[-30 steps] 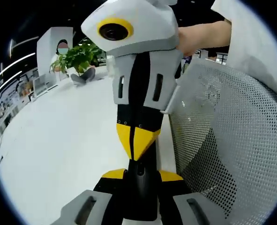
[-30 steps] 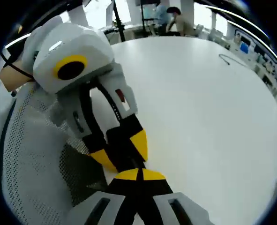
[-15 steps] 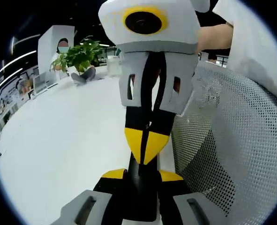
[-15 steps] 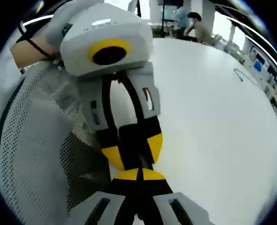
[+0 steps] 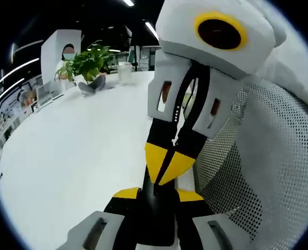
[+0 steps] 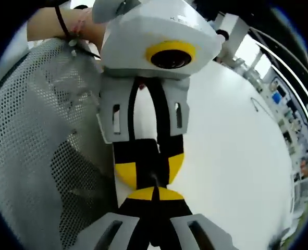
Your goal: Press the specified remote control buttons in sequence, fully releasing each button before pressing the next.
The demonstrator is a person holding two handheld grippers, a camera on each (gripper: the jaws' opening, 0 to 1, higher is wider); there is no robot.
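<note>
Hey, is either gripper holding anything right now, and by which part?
Nothing held. The left gripper and right gripper meet tip to tip, jaws shut, above the white table.

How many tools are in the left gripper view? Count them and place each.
2. The left tool rises from the bottom edge, clamped on a dark slim object; the right tool hangs from the upper right, shut, tips at that object's end.

Left gripper (image 5: 152, 194) and right gripper (image 6: 152, 195): smooth moulded plastic, matt black jaws with satin yellow tips, light grey housings with a faint sheen. Mesh chair back (image 5: 263, 172), to the right in the left gripper view: pale grey perforated fabric, matt and finely textured. Table (image 5: 70, 151): white top, smooth, softly reflective. Far potted plant (image 5: 86, 65): glossy green leaves.
</note>
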